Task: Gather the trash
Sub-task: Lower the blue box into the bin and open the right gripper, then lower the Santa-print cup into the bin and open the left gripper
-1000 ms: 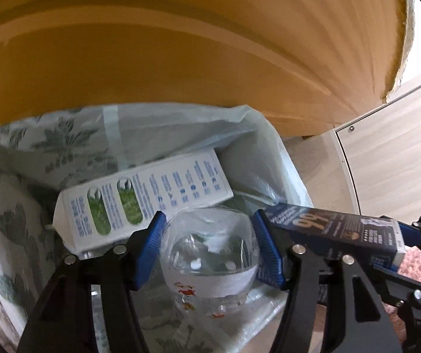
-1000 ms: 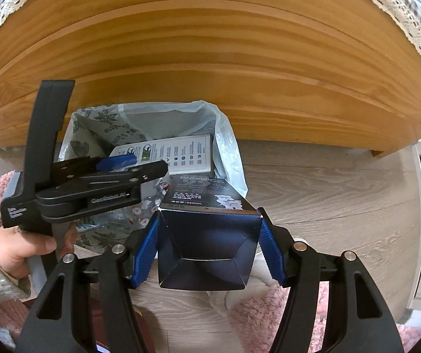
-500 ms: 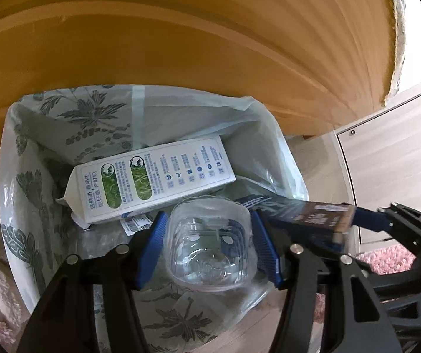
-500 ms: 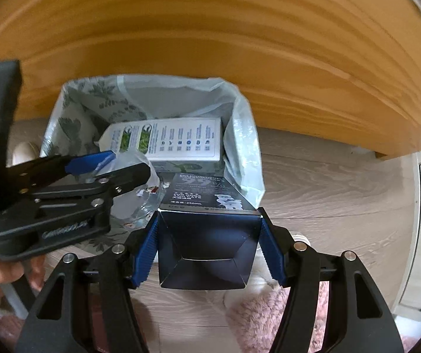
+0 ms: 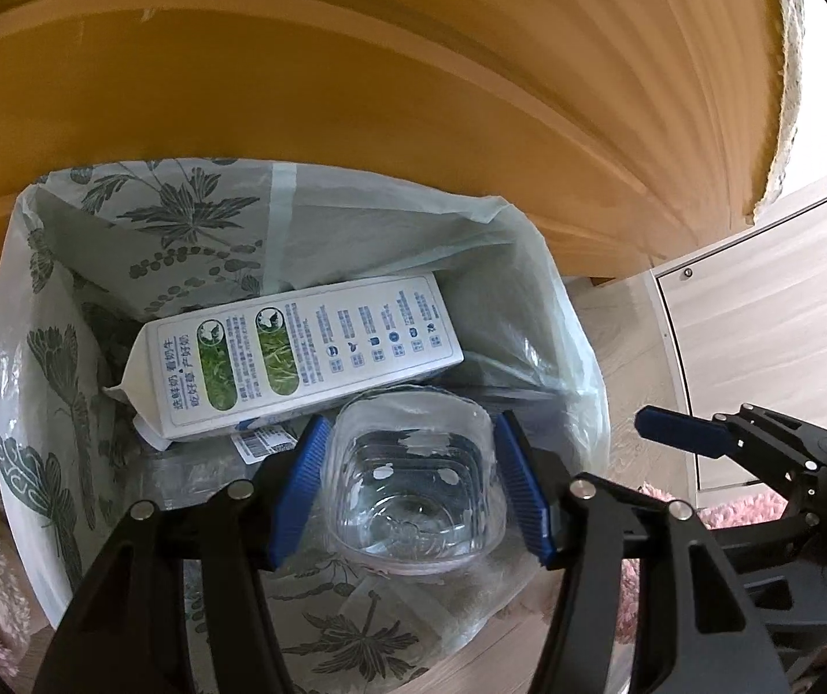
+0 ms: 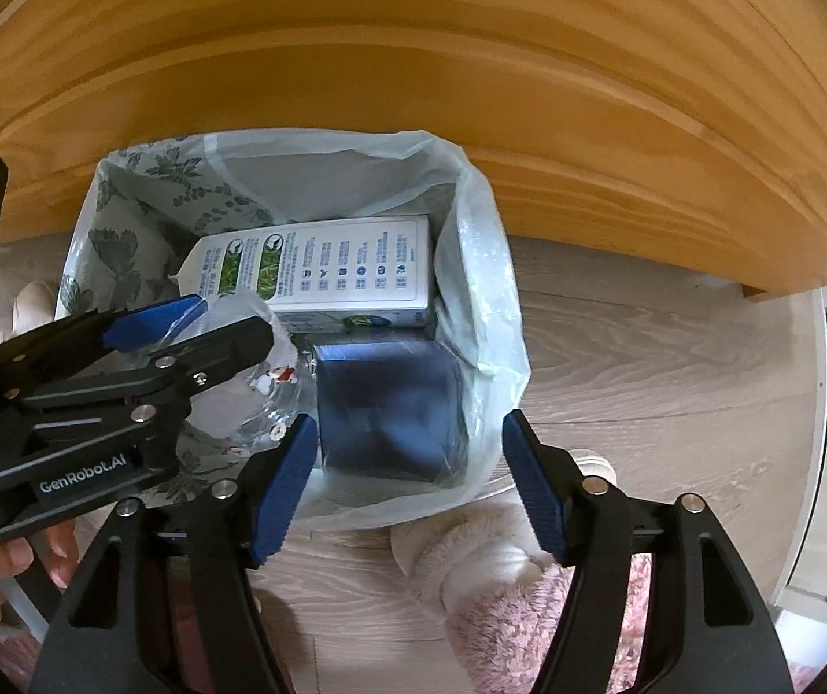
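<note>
Now — dark carton (image 6: 393, 408) inside bag (image 6: 488, 312)

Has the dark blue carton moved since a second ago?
Yes. The dark blue carton has left the right gripper, whose jaws have just been opening, and dropped into the bin bag.

Left gripper (image 5: 410, 486) clamped, angled downward; right gripper (image 6: 408, 483) pointing straight down, jaws just opened, holding nothing.

Clear glossy plastic cup (image 5: 410, 483), thin translucent plastic bag (image 5: 506, 266), printed paper carton (image 5: 303, 355), varnished wood panel (image 5: 355, 69)
</note>
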